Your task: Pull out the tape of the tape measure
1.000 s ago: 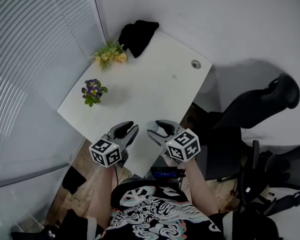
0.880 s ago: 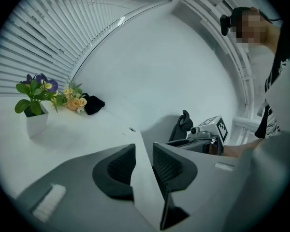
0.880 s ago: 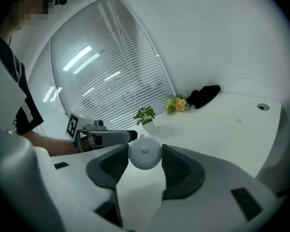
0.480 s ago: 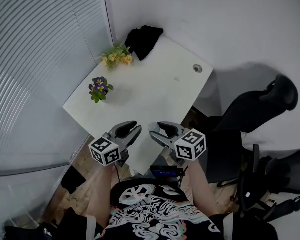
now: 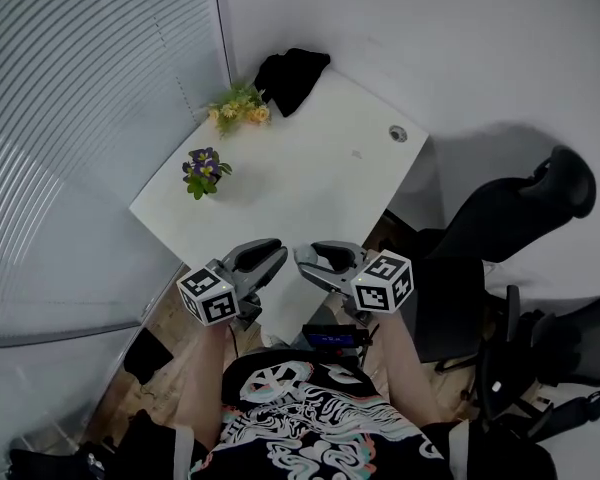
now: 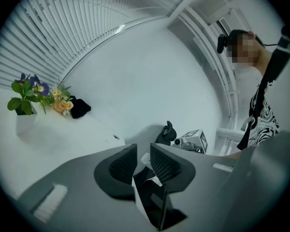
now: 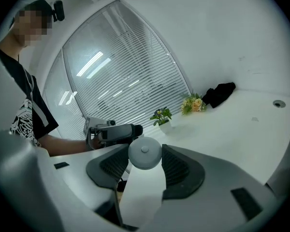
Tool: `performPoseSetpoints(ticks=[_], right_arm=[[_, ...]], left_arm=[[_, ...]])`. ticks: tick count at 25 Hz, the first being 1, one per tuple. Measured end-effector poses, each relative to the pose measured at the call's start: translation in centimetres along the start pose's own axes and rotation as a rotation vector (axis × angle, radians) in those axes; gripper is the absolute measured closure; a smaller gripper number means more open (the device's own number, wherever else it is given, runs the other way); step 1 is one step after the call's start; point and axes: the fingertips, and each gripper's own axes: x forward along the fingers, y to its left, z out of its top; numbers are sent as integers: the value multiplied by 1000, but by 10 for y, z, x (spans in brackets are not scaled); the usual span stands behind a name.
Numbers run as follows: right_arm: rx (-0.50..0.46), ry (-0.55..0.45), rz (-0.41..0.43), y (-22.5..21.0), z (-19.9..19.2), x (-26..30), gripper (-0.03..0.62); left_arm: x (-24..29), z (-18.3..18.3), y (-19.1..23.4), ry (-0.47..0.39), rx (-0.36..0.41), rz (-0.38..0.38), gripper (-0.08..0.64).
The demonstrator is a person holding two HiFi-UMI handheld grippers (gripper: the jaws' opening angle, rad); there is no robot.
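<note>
Flower pot (image 5: 204,171): stands on the worktop at 11 o'clock of the left claw and well apart from it. It is no part of the task.

Left claw (image 6: 143,152): released. Its jaws have just been closing and now stand a narrow gap apart. A small pale piece shows in that gap, but whether it is the tape's tip cannot be told.

Worktop (image 5: 310,168): white, lying at 12 o'clock of both claws, which are held in the air over its near edge.

Right claw (image 7: 145,148): clenched on the tape measure and aimed at 9 o'clock, toward the left claw.

Tape measure (image 7: 144,154): a round pale case with a centre button. It sits between the right claw's pads, touches both, and is off the worktop.

Office chair (image 5: 520,213): dark, at 3 o'clock of the right claw, beside the worktop.

Done: the case appears to be secured in the right claw, and the two claws face each other closely.

Left to do: no drawn-out band of tape shows between the claws in any view. By this reading the tip is yet to be pinched and the pull is not begun.
</note>
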Motion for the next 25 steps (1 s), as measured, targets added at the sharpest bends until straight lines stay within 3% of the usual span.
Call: performPoseSetpoints(ticks=[7,16,25], right_arm=[[-7,-3,48,7,1,0,374],[-23,4,105,13,1,5,374],[-7,23,157,15,-2,6,374]], left_arm=[[0,1,-6,1,-57,-78,479],[-2,-6,-16,5,-203,-219,457],[3,-12,-16,32,-220,-248,467]])
